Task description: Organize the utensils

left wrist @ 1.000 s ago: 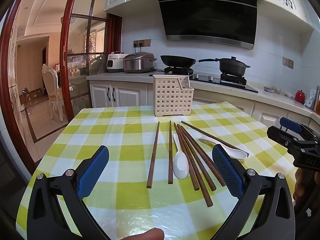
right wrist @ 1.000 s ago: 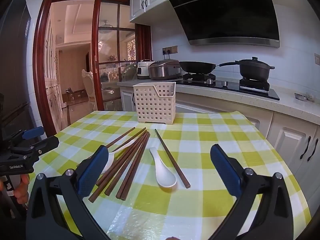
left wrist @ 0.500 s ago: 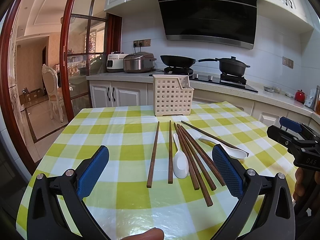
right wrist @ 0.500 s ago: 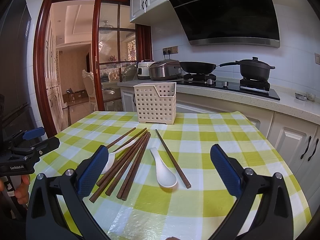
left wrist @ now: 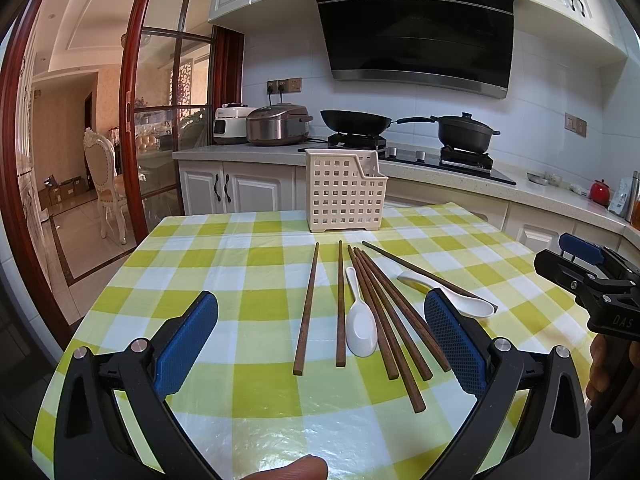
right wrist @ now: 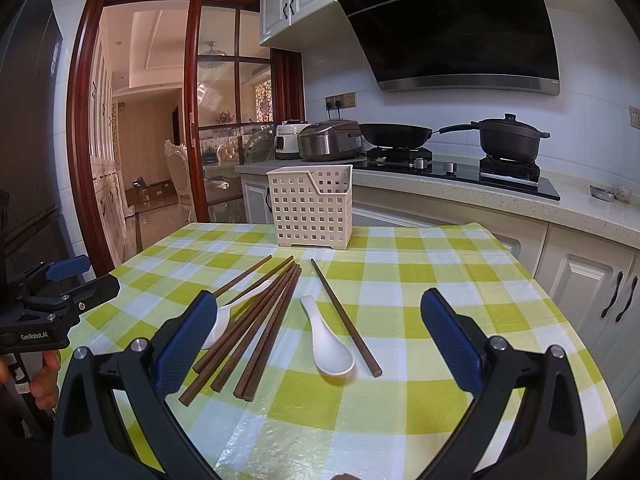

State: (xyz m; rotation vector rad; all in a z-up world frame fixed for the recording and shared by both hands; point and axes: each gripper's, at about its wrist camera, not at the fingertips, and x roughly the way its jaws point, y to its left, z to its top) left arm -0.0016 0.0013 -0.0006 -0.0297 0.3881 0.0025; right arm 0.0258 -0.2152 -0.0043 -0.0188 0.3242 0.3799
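Several brown chopsticks [left wrist: 384, 312] [right wrist: 260, 320] lie fanned out on the green-and-white checked tablecloth [left wrist: 248, 280] [right wrist: 420, 280], with two white ceramic spoons among them [left wrist: 362, 330] [left wrist: 460, 298] [right wrist: 328, 344] [right wrist: 228, 316]. A cream perforated utensil basket [left wrist: 344, 196] [right wrist: 314, 208] stands upright at the table's far edge. My left gripper [left wrist: 320, 344] hovers open over the near end of the chopsticks, nothing between its blue pads. My right gripper [right wrist: 316, 344] is open too, above the right-hand spoon. Each gripper shows at the side of the other's view [left wrist: 592, 276] [right wrist: 52, 296].
Behind the table runs a white counter [left wrist: 540, 192] with a hob, a wok [left wrist: 356, 122], a black pot [left wrist: 464, 132] and two rice cookers [left wrist: 276, 124]. A red-framed glass door [left wrist: 160, 120] opens left onto a dining room. White cabinets [right wrist: 592, 288] stand close on the right.
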